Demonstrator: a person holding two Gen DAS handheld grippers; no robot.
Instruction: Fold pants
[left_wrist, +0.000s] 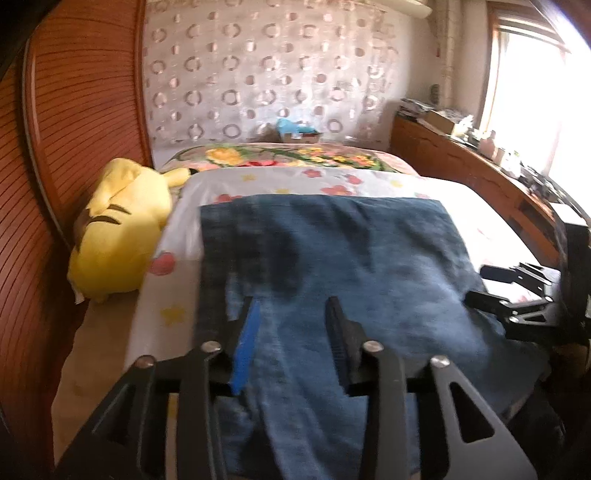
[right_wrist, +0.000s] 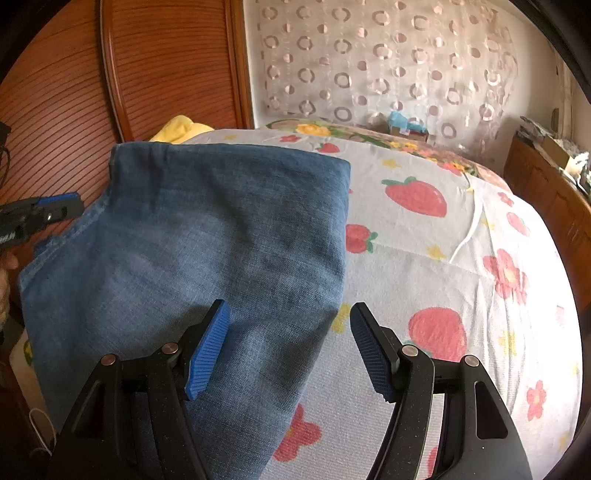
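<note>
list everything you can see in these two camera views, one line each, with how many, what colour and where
jeans: one, blue denim, spread on the bed's near end, partly folded
bedsheet: one, white with red strawberries and flowers, covering the bed
floral blanket: one, multicoloured, far end of the bed
plush toy: one, yellow, beside the bed against the wooden panel
wooden panel: one, reddish-brown, ribbed, left of the bed
curtain: one, pale with ring pattern, behind the bed
sideboard: one, brown wood, cluttered top, under the window
left claw: one, black with blue pads, open over the jeans
right claw: one, black with blue pads, open at the jeans' right edge
</note>
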